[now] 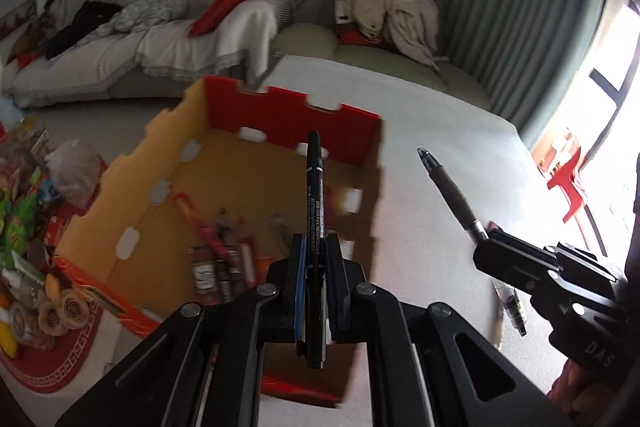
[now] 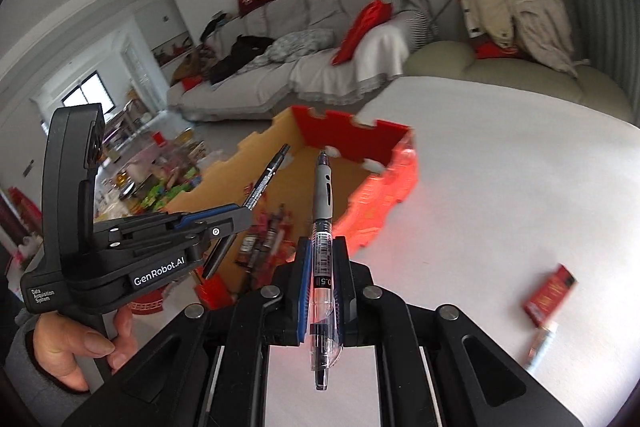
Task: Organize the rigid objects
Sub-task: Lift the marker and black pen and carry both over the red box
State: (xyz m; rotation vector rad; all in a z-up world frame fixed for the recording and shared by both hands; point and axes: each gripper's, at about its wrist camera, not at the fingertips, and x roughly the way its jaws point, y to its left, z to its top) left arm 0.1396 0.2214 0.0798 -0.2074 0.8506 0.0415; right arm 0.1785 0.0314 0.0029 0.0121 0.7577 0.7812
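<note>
The left hand-held gripper (image 1: pixel 316 267), clamped on a black marker (image 1: pixel 315 203) lying along its fingers, sits over the open cardboard box (image 1: pixel 160 163), nearer than the right hand-held gripper (image 2: pixel 323 267) gripping a gel pen (image 2: pixel 323 227), box ahead-left.

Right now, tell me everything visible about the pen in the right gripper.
The gel pen has a clear barrel with a barcode label, a grey rubber grip and a bare tip. It is clamped mid-barrel in the shut right gripper, tip forward toward the open cardboard box, above the white table.
</note>
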